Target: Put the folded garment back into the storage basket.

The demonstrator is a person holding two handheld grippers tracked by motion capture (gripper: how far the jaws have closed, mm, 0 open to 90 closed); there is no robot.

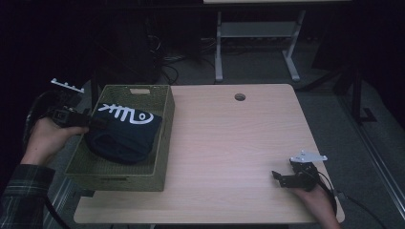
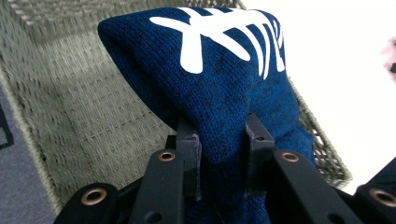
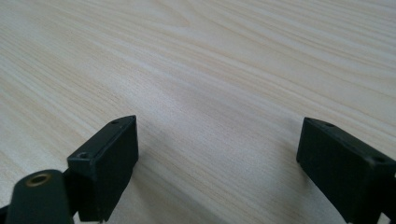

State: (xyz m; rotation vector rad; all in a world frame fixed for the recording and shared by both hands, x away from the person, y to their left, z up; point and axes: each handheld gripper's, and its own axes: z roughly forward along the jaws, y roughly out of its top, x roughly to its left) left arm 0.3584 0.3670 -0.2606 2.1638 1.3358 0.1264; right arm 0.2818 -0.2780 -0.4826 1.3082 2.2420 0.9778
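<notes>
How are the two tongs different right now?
The left tongs are pinched shut on the blue knitted cloth over the green basket, while the right tongs stand wide open with nothing between them. The left tongs reach in from the basket's side; the right tongs sit low over the bare wooden table, near its front right corner. Both are black and each is held in a hand.

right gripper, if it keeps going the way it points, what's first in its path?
Probably bare table. The right gripper sits low near the front right corner, jaws open and empty, pointing left across the wood. Farther along stands the green basket, but depth is hard to judge.
</notes>
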